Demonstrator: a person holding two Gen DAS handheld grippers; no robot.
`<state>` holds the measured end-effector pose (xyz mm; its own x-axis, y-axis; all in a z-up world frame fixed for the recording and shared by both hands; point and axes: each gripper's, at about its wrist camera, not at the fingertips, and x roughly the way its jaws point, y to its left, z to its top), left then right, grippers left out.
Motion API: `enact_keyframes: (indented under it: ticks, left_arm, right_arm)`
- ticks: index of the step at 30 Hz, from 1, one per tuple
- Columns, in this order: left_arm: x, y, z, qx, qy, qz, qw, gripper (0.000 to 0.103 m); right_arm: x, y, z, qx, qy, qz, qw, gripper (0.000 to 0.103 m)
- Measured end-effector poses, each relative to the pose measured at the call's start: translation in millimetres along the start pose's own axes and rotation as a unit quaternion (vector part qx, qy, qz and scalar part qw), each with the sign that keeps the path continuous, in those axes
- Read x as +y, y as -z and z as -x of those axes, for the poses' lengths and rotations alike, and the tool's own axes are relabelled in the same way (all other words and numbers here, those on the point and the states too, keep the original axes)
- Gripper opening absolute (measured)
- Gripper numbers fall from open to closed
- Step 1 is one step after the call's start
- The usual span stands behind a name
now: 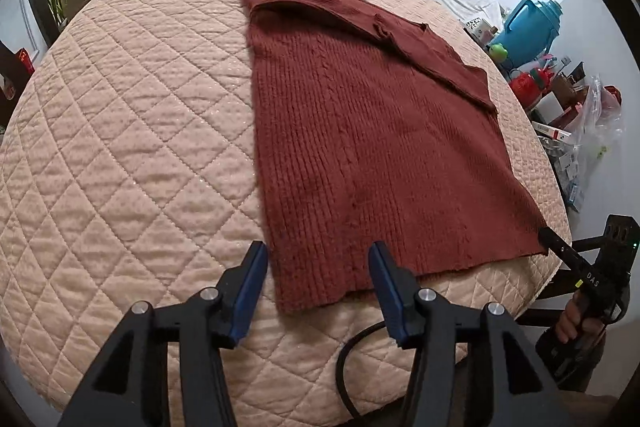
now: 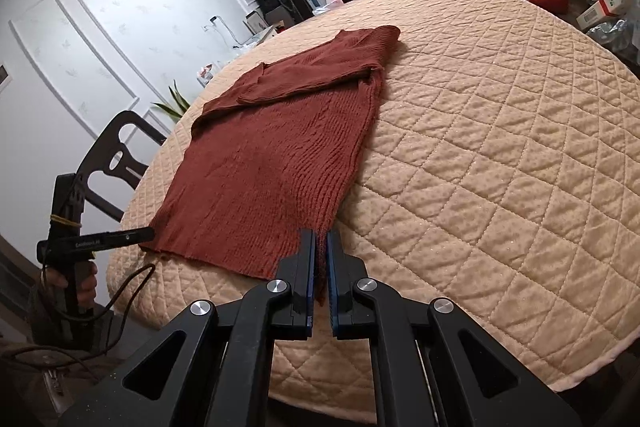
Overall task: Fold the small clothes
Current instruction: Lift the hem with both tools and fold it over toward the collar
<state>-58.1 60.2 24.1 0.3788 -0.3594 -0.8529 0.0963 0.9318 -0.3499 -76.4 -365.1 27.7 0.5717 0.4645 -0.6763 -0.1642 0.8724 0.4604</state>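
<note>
A rust-red knitted sweater lies flat on the quilted desk, sleeves folded across its far end. The left hand-held gripper stands open over the near hem, pads clear. The right hand-held gripper pinches the sweater's near right corner.

Left tongs angled downward, jaws parted, nothing gripped — right tongs clamped tight, pointing downward

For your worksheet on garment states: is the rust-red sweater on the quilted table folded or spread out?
Partly folded. The sweater has its sleeves turned in across the top, while the body lies flat on the quilted table.
</note>
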Motion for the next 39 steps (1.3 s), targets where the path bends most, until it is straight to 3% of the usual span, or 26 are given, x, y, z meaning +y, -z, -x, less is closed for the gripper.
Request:
enact_keyframes:
  ticks: [6, 9, 11, 12, 14, 20, 26, 33, 39]
  left_arm:
    - [25, -1, 1, 0.001, 0.080, 0.085, 0.9931, 0.059]
    - [17, 1, 1, -0.001, 0.054, 0.063, 0.9965, 0.053]
    - [6, 0, -1, -0.001, 0.019, 0.042, 0.9989, 0.041]
    - [5, 0, -2, 0.000, 0.018, 0.040, 0.9990, 0.027]
    - [5, 1, -7, 0.023, 0.033, 0.053, 0.9978, 0.015]
    - [-7, -3, 2, 0.002, 0.014, 0.023, 0.9996, 0.011]
    - [-5, -28, 33, -0.054, 0.045, 0.029, 0.9971, 0.011]
    - [-10, -74, 53, -0.113, 0.063, 0.026, 0.9912, 0.011]
    - [-14, -118, 45, -0.123, 0.062, 0.024, 0.9902, 0.011]
  right_arm:
    - [-3, 1, 0, -0.002, -0.001, -0.004, 1.000, 0.005]
    - [-4, 1, 0, -0.002, -0.002, -0.003, 1.000, 0.005]
    - [-4, 1, 0, -0.002, -0.003, -0.003, 1.000, 0.005]
    - [-4, 1, -1, -0.002, -0.003, -0.003, 1.000, 0.005]
    - [-4, 1, 0, -0.003, -0.004, -0.003, 1.000, 0.005]
    - [-6, -2, 2, -0.009, -0.014, -0.003, 1.000, 0.005]
    - [-3, -20, 11, -0.037, -0.037, -0.001, 0.999, 0.005]
    - [10, -69, 21, -0.084, -0.043, 0.017, 0.995, 0.005]
    - [11, -113, 7, -0.092, -0.039, 0.014, 0.995, 0.005]
